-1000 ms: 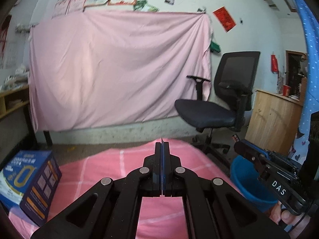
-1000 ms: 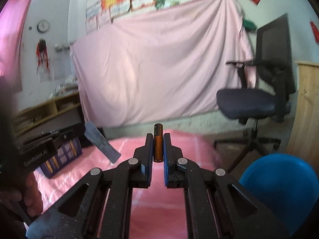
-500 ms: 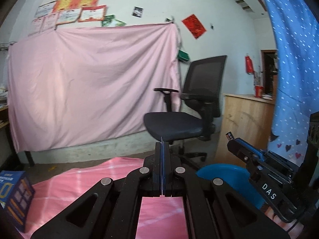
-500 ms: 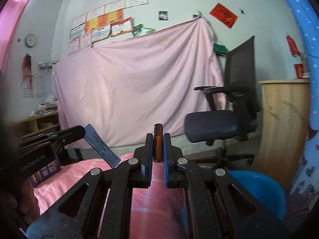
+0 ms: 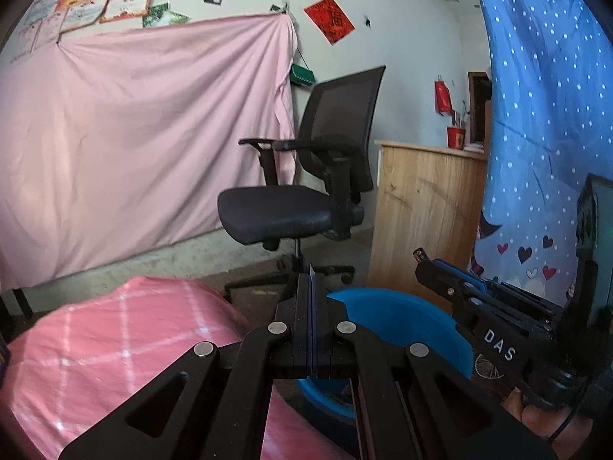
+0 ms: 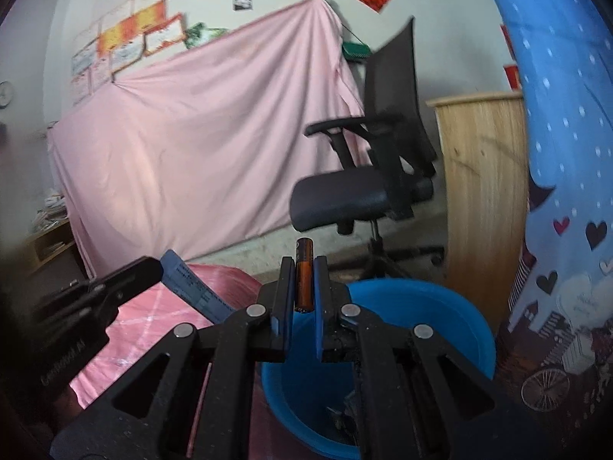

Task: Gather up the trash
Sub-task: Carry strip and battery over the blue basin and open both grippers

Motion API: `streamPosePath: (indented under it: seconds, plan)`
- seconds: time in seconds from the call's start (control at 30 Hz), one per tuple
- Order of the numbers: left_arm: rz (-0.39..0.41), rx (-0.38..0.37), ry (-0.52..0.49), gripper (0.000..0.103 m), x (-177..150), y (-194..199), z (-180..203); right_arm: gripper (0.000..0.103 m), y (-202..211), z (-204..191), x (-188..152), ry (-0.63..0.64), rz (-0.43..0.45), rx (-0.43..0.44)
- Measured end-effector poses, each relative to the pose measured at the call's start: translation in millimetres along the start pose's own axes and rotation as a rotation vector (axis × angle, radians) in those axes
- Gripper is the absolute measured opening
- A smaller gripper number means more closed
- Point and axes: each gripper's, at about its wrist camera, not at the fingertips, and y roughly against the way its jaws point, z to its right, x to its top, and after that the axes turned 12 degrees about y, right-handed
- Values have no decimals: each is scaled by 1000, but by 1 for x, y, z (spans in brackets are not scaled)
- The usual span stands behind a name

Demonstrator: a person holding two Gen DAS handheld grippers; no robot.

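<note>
I've got a small brown-and-black cylindrical battery (image 6: 304, 273) standing upright between the blue pads of my right gripper (image 6: 304, 264), the jaws clamped on its sides and its dark top poking above the fingertips. It hangs above the near rim of the round blue plastic bin (image 6: 452, 306), which sits on the floor just beside the corner of the surface draped in a pink checked cloth (image 6: 153, 314). Some dark bits lie at the bottom of the bin; I can't make out what they are.

On my other side, my left gripper (image 5: 312, 280) is pressed fully together on a thin flat blue card (image 6: 195, 287), gripped at one end and angling up and away from the fingers; from its own camera I see only the card's edge as a sliver between the pads. It sits over the cloth's corner, with the bin just past it to the right.

In the left view my right gripper (image 5: 433, 268) shows side-on over the bin, a hand (image 5: 536, 418) gripping its handle.

Behind the bin stands a black mesh-backed office chair (image 5: 306, 199), with a light wooden cabinet (image 5: 425, 207) to its right. A blue dotted curtain (image 5: 536, 96) hangs at the right edge, and a big pink sheet (image 5: 134, 134) covers the back wall.
</note>
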Motion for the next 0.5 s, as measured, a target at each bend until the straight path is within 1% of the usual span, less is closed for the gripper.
streamPosePath:
  seconds: [0.23,0.5]
  plan:
    - [-48,-12,9,0,-19,-21,2,35,-11,16,-9,-36,-68,-25]
    - [-117,-21,32,0,-26,-44,0,35,-21,31,-20,-83,-144,-41]
